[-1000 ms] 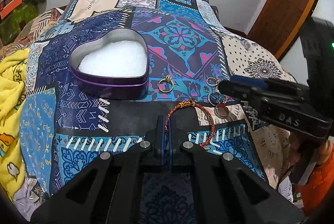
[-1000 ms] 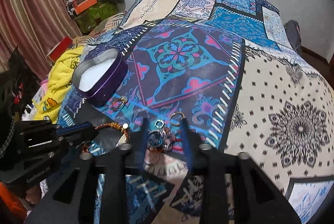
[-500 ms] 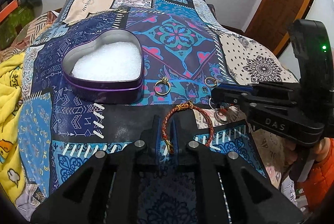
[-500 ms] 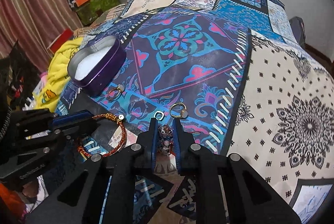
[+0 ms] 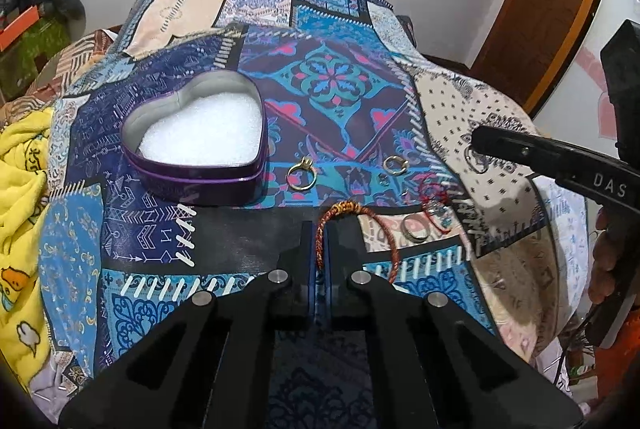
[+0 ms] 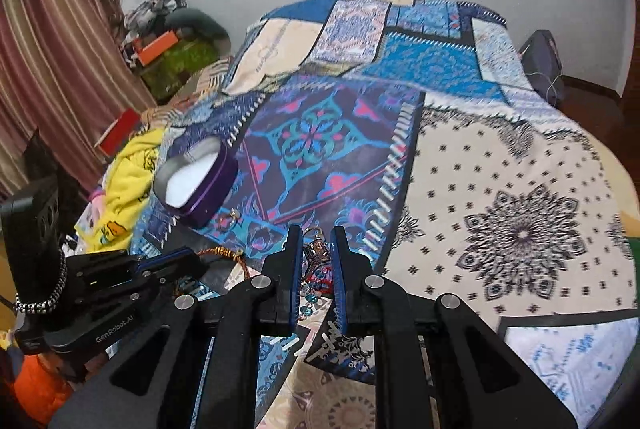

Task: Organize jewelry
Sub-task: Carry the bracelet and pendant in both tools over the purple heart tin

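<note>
Red braided bracelet (image 5: 320, 229) pinched by left gripper (image 5: 319, 249) fingers; right gripper (image 6: 316, 261) clasps beaded jewelry (image 6: 314, 269).

A heart-shaped tin (image 5: 196, 145) sits on the bed (image 5: 340, 81). Right of it lie two rings (image 5: 302, 176), with a bracelet (image 5: 352, 229) nearer the camera.

Part of the braided bracelet (image 5: 352, 217) disappears between the left gripper (image 5: 319, 245) fingers, so can't see that stretch. From the right wrist view, the right gripper (image 6: 316, 261) blocks most of the beaded piece (image 6: 314, 269), and it's blurry, can't tell earring or charm. The ring (image 6: 232, 215) by the tin (image 6: 200, 185) is just a smear there. The person's hand (image 5: 604, 261) is cut off at the frame edge.
</note>
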`<act>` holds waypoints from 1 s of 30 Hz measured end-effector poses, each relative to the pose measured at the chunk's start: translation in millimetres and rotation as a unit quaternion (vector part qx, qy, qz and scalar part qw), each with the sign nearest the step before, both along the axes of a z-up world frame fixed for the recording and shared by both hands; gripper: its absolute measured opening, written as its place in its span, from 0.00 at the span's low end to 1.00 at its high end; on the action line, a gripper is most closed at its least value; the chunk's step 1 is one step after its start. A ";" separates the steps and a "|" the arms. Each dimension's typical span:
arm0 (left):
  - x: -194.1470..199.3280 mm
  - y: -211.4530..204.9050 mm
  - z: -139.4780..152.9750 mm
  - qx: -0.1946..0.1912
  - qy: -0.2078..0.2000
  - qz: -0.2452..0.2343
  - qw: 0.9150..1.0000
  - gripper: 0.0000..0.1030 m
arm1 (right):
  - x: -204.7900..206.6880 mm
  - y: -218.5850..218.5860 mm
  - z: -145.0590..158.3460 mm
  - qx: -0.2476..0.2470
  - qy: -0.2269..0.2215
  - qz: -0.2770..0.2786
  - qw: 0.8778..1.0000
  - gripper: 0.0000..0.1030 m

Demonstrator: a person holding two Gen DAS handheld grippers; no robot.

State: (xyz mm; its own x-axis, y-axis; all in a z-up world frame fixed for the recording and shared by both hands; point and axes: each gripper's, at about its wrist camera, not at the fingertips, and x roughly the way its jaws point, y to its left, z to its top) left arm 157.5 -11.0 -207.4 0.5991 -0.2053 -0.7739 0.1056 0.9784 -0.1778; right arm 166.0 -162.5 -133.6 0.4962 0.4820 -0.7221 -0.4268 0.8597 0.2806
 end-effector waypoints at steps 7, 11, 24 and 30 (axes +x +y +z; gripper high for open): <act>-10.4 4.7 29.1 -0.008 -0.040 0.007 0.999 0.01 | -4.4 3.4 18.7 0.002 -0.026 -0.004 1.000 0.12; -14.1 16.4 49.5 -0.010 -0.067 0.016 0.998 0.01 | -5.3 17.1 25.3 0.006 -0.040 0.004 0.999 0.12; -3.1 68.1 85.2 0.018 -0.128 0.066 0.989 0.01 | 6.7 81.0 34.6 0.016 -0.067 0.058 0.996 0.12; 13.9 79.6 79.1 0.015 -0.127 0.065 0.990 0.01 | 17.6 100.1 32.1 0.019 -0.068 0.074 0.995 0.12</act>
State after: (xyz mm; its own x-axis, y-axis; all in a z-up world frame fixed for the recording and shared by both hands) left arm 171.3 68.6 -128.3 0.7951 -0.0927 -0.5993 0.0159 0.9911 -0.1323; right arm 183.6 -62.5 -101.5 0.5099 0.5829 -0.6326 -0.5838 0.7746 0.2431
